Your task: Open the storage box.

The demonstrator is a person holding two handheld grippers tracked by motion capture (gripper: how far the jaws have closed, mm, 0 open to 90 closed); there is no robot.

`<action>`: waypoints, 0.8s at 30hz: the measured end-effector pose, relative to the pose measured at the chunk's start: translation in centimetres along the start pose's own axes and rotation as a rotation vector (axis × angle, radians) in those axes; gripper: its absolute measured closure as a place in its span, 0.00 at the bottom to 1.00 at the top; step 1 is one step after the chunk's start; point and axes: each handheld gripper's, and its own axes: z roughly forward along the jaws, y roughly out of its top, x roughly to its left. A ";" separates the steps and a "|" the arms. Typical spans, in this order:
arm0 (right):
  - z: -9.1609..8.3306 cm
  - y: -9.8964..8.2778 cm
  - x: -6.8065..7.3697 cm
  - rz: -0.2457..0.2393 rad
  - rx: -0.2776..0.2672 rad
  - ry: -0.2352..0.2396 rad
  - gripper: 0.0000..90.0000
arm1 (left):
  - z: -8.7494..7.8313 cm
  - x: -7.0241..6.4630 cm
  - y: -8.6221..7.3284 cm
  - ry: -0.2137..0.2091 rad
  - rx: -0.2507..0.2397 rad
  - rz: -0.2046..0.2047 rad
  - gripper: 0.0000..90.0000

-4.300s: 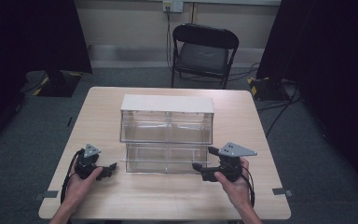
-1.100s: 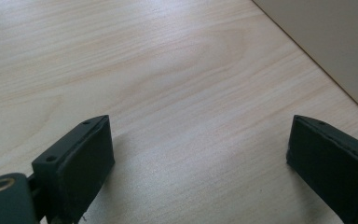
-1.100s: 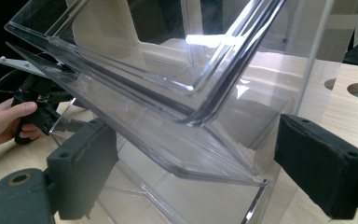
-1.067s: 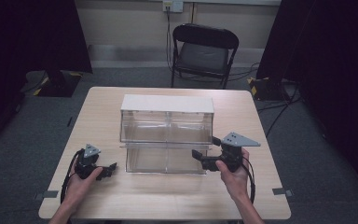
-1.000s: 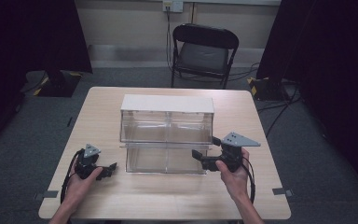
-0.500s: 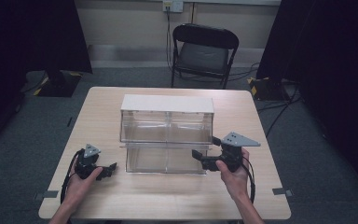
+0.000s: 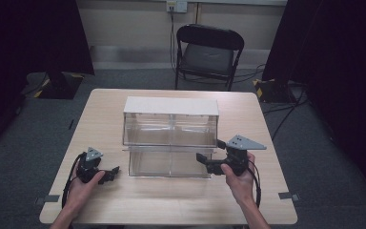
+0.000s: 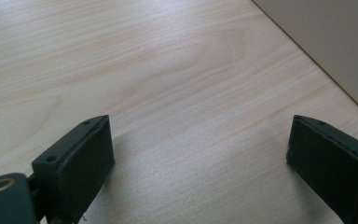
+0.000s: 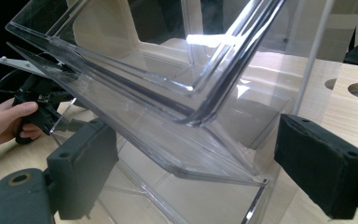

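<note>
We hold a hand-held gripper in each hand at the table [image 7: 248, 200], and we take the clear bin [image 7: 170, 136] at its middle as our landmark. The bin stands upright, two tiers high, with a white top and a lower tier that juts toward us.

Our right hand-held gripper [image 7: 205, 162] sits at the bin's near right corner, close against the lower tier's front edge. Its jaws stand wide apart with nothing between the pads; in the right gripper view [image 9: 191, 186] that clear corner and its sloping front lip lie in the gap between the jaws, and we cannot tell whether either pad touches the plastic.

Our left hand-held gripper [image 7: 109, 174] rests on the table just off the bin's near left corner, apart from it. Its jaws are also spread wide, holding nothing, with bare wood between them in the left gripper view [image 8: 200, 154].

A black chair [image 7: 208, 52] stands beyond the bin, past the table's far edge.
</note>
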 end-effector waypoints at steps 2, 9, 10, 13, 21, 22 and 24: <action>0.0 0.0 0.0 -0.002 0.000 0.000 0.14 | 0.0 0.0 0.0 0.000 0.000 0.000 0.07; 0.0 0.0 0.0 -0.002 -0.002 0.002 0.14 | 0.0 0.0 0.0 0.000 0.000 0.000 0.07; 0.0 0.0 0.0 -0.002 -0.002 0.002 0.14 | 0.0 0.0 0.0 0.000 0.000 0.000 0.07; 0.0 0.0 0.0 -0.004 -0.002 0.000 0.14 | 0.0 0.0 0.0 0.000 0.000 0.000 0.07; 0.0 0.0 0.0 -0.003 -0.004 -0.001 0.14 | 0.0 0.0 0.0 0.000 0.000 0.000 0.07; 0.0 0.0 0.0 -0.003 -0.005 -0.001 0.14 | 0.0 0.0 0.0 0.000 0.000 0.000 0.07; 0.0 0.0 0.0 -0.004 -0.004 -0.001 0.14 | 0.0 0.0 0.0 0.000 0.000 0.000 0.07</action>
